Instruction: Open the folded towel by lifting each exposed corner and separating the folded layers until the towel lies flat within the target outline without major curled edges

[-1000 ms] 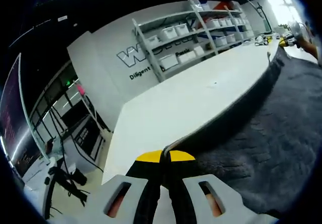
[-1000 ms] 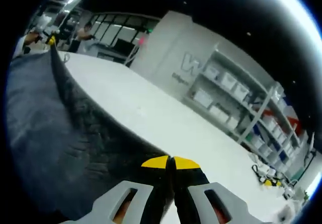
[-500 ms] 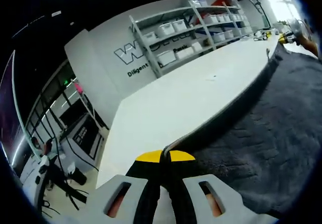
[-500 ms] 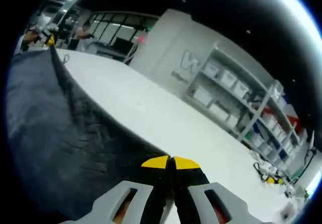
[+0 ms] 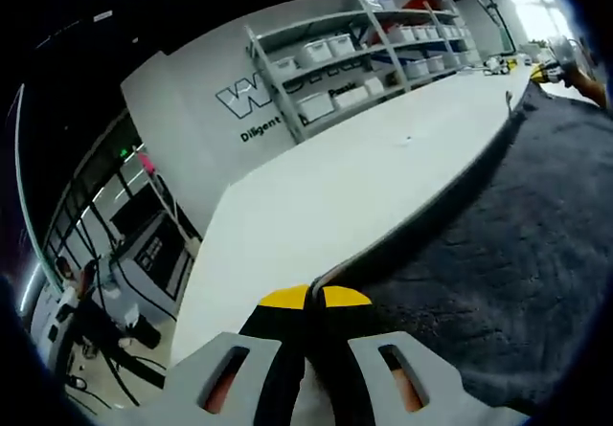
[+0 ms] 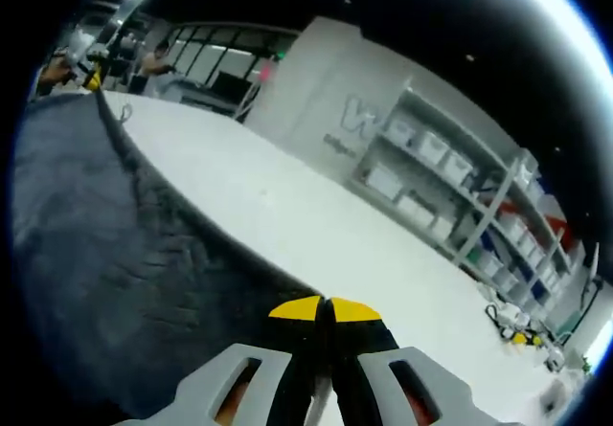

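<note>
Left gripper view: left gripper (image 5: 314,299) clenched on a corner of the dark grey towel (image 5: 498,244), spread rightward over the white table (image 5: 335,196). Advisable to keep the held edge taut and lower evenly. Ample bare tabletop beyond the edge.

Right gripper view: right gripper (image 6: 323,310) likewise pinching a towel (image 6: 86,244) corner; table (image 6: 316,225) open right; shelving (image 6: 460,196) well apart.

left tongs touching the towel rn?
Touching. In the left gripper view the left tongs are shut on the dark towel, its edge pinched between the yellow tips above the white table.
</note>
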The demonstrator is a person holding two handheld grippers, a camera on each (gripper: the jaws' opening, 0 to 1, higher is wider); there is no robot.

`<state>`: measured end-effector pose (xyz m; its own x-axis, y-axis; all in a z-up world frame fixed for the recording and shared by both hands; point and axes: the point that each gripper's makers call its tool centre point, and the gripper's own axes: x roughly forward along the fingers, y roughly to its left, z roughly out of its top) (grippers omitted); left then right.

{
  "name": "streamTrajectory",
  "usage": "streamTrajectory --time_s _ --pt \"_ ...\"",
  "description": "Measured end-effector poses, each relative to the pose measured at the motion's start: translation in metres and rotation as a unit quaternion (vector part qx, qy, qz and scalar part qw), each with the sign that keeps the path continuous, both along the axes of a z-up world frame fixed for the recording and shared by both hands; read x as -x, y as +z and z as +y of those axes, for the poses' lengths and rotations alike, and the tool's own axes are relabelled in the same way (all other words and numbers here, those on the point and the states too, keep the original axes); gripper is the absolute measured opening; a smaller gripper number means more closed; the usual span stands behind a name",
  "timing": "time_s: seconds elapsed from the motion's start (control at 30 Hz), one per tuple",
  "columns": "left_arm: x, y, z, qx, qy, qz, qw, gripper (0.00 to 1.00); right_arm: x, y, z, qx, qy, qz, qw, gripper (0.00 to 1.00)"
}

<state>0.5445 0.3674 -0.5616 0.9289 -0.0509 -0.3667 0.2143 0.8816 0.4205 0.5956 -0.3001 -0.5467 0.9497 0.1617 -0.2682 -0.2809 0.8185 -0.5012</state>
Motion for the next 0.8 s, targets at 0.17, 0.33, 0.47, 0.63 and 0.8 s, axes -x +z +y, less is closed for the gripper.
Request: streamTrajectory --time_s 0.17,0.33,0.47,0.63,0.8 --pt "-0.002 0.0 0.0 0.003 0.0 -0.001 1.0 0.02 -0.004 -0.004 -0.003 0.001 -0.002 0.005 1.0 0.0" --pt "-0.006 -0.003 0.0 0.0 -0.005 -0.001 1.0 0.02 -0.006 0.0 -0.003 -0.009 -0.006 0.0 0.9999 0.0" --pt "-0.009 -0.002 0.002 0.0 -0.007 -0.003 1.0 0.05 -0.006 0.003 -0.001 -0.01 -0.001 -0.007 0.9999 0.0" --pt "-0.011 -0.005 0.004 -0.013 -0.005 -0.004 0.9999 0.12 -0.006 0.004 -0.001 -0.02 -0.001 -0.007 0.9998 0.01" --pt "-0.01 -0.003 0.007 -0.018 0.0 -0.008 0.9998 0.18 -0.005 0.007 -0.003 -0.02 -0.004 -0.014 0.9997 0.05"
